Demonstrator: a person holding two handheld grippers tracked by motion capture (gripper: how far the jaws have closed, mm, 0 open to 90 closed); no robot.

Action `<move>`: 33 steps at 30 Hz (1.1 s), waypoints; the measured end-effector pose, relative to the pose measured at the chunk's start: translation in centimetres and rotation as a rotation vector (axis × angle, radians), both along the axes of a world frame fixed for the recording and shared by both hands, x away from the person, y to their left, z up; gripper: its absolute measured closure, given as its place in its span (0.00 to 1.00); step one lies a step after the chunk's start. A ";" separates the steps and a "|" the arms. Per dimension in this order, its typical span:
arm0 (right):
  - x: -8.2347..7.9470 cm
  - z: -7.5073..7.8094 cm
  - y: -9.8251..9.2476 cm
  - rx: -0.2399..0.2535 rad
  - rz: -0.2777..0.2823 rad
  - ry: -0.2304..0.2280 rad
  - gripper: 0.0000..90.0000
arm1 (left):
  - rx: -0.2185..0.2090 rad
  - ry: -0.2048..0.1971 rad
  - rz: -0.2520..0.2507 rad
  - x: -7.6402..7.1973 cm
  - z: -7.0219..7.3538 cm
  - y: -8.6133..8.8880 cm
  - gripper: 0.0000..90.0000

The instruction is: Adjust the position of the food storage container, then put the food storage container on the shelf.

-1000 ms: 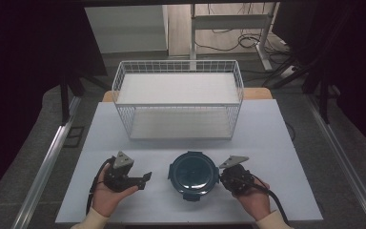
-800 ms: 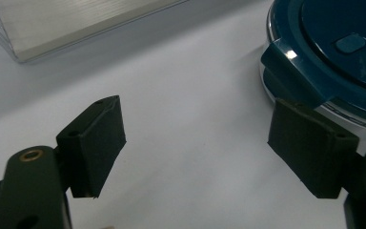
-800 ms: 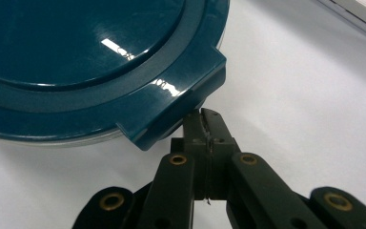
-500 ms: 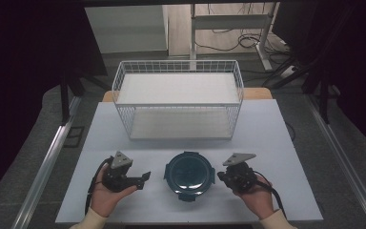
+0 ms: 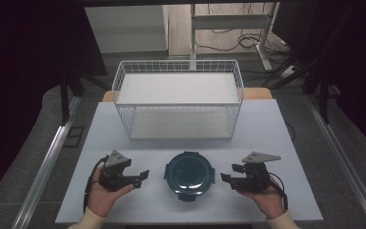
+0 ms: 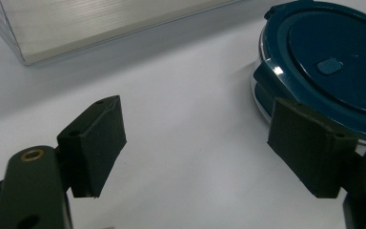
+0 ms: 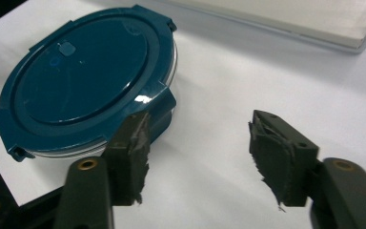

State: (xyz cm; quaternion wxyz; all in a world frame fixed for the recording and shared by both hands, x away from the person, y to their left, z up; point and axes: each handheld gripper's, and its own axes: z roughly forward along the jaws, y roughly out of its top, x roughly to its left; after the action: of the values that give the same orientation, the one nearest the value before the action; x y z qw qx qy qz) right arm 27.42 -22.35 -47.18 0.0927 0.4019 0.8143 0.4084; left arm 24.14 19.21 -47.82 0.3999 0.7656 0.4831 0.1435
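Container (image 5: 189, 173) sits lidded on the table (image 5: 276, 129), basket (image 5: 178, 99) empty. Right gripper (image 5: 228, 173) has just been opening, nothing between jaws; left gripper (image 5: 143, 175) wide, empty. Pickup not started.

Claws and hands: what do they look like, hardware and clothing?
Both are black handheld units. The left claw and right claw each carry a grey three-cornered plate on top and trail a black cable. Each has two flat black pads on arms with brass-coloured rivets; the right claw's pads look frayed at the edges. Cream sleeve cuffs show at both wrists.
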 end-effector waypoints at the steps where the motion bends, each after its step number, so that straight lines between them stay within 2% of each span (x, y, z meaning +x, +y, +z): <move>1: -0.1 0.0 0.0 0.003 -0.003 -0.007 0.40 | -0.008 0.000 0.002 0.0 0.1 0.1 0.22; 3: -0.3 -0.1 0.1 -0.011 -0.013 -0.036 0.35 | -0.018 -0.003 0.002 -0.1 0.2 0.3 0.22; 9: -0.2 -0.3 0.6 -0.017 0.000 -0.041 0.28 | -0.045 0.014 -0.002 -0.3 0.1 0.4 0.22; 11: 0.0 -0.3 0.8 -0.022 -0.014 -0.026 0.26 | -0.057 0.017 0.002 -0.5 0.2 0.4 0.21; 14: 0.3 -0.2 0.6 0.005 -0.031 -0.001 0.25 | -0.068 0.018 0.021 -0.6 0.5 0.5 0.20; 15: 0.3 -0.2 0.6 0.008 -0.034 0.004 0.25 | -0.083 0.025 0.023 -0.6 0.6 0.5 0.19; 18: 0.3 -0.2 0.6 0.026 -0.041 0.017 0.25 | -0.133 0.061 0.005 -0.4 0.5 0.2 0.18; 21: 0.1 0.0 0.9 0.050 -0.029 0.034 0.26 | -0.136 0.082 -0.016 -0.3 0.4 -0.4 0.17; 25: -0.1 0.3 1.5 0.074 -0.014 0.052 0.25 | -0.164 0.103 -0.026 -0.3 0.4 -0.9 0.17; 30: 0.3 1.5 2.5 0.114 -0.001 0.063 0.24 | -0.200 0.125 -0.008 0.5 0.7 -1.3 0.16; 33: 0.8 2.1 3.1 0.138 -0.004 0.073 0.22 | -0.224 0.148 -0.025 0.9 0.7 -2.0 0.16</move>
State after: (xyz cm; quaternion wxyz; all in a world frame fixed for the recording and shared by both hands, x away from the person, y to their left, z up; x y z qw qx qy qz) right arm 28.18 -19.27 -45.04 0.0360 0.4236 0.7863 0.4483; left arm 25.05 17.17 -47.09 0.4480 0.7304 0.5148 0.0269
